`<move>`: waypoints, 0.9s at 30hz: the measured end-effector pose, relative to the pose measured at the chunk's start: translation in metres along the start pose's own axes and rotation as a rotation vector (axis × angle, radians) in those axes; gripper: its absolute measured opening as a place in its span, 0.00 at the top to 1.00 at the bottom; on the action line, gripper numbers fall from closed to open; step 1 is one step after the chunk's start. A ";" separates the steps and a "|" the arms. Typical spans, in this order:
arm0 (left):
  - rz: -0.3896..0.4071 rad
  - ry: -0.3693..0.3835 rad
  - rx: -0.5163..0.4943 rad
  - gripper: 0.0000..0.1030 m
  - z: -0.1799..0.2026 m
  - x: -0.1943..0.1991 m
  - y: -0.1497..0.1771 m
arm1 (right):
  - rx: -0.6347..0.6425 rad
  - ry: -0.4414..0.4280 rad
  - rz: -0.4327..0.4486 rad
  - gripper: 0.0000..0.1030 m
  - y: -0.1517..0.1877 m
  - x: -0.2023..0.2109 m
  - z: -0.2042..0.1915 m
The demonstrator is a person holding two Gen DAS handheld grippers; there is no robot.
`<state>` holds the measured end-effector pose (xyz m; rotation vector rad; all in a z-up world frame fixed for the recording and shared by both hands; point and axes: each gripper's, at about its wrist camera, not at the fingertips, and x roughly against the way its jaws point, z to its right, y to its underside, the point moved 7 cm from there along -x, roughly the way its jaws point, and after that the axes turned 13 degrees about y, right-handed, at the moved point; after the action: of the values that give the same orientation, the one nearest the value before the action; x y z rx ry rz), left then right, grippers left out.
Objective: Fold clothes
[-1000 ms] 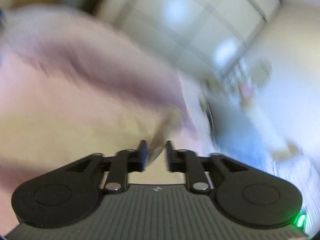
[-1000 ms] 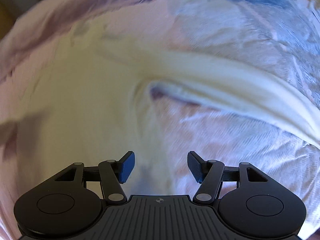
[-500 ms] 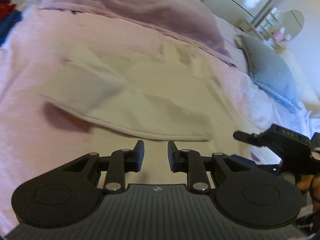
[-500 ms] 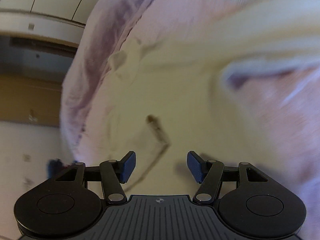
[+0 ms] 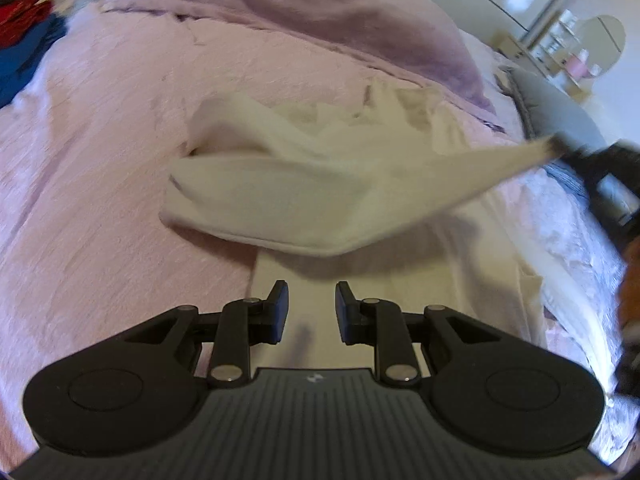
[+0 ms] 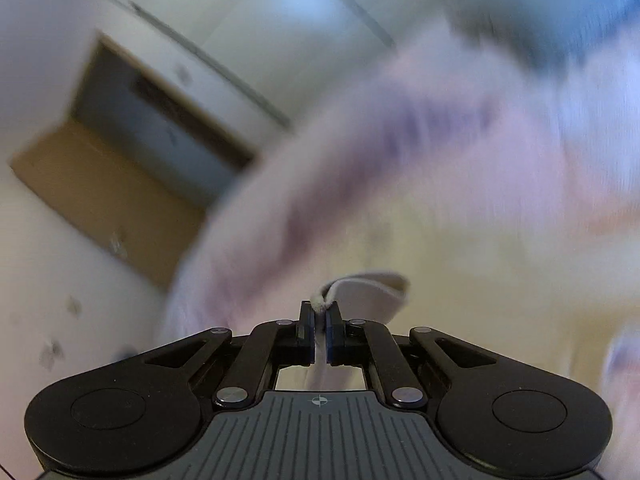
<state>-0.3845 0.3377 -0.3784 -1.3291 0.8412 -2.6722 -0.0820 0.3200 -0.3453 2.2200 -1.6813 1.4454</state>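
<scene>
Right gripper (image 6: 319, 322) is clenched on a thin hem of the cream garment (image 5: 304, 200), drawing 1 corner up and out to a taut point while the rest sags on the pink bedspread (image 5: 100, 152); left gripper (image 5: 311, 312) hangs released just above the flat part, holding nothing. So little cloth is pinched that I'd guess it could slip free; the soft knit might also bunch against the crinkled spread, near the mauve duvet (image 5: 320, 12).
</scene>
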 end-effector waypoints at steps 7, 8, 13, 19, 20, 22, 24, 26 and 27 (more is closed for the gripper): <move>-0.002 -0.012 -0.120 0.81 0.012 -0.040 -0.011 | -0.043 0.212 0.079 0.97 -0.044 0.014 0.067; -0.004 -0.020 -0.122 0.81 0.010 -0.046 -0.013 | -0.056 0.223 0.104 0.97 -0.049 0.017 0.074; -0.013 -0.098 -0.172 0.81 0.004 -0.061 -0.019 | -0.049 0.142 0.216 0.97 -0.087 0.030 0.062; 0.004 -0.206 -0.242 0.81 0.000 -0.049 -0.024 | -0.033 0.229 0.172 0.97 -0.095 0.011 0.084; 0.003 -0.228 -0.266 0.81 -0.001 -0.047 -0.024 | -0.038 0.242 0.159 0.97 -0.089 0.008 0.089; -0.002 -0.264 -0.324 0.79 -0.002 -0.048 -0.025 | -0.047 0.252 0.138 0.97 -0.082 0.004 0.096; -0.023 -0.277 -0.397 0.79 -0.002 -0.055 -0.024 | -0.064 0.250 0.118 0.97 -0.076 0.001 0.101; -0.054 -0.275 -0.491 0.81 0.001 -0.066 -0.021 | -0.077 0.226 0.105 0.97 -0.072 0.009 0.102; -0.049 -0.274 -0.521 0.93 0.002 -0.067 -0.022 | -0.080 0.212 0.106 0.97 -0.072 0.013 0.101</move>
<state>-0.3363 0.3735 -0.4155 -1.7761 1.5426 -2.3009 0.0384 0.2906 -0.3598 1.8894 -1.7743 1.5435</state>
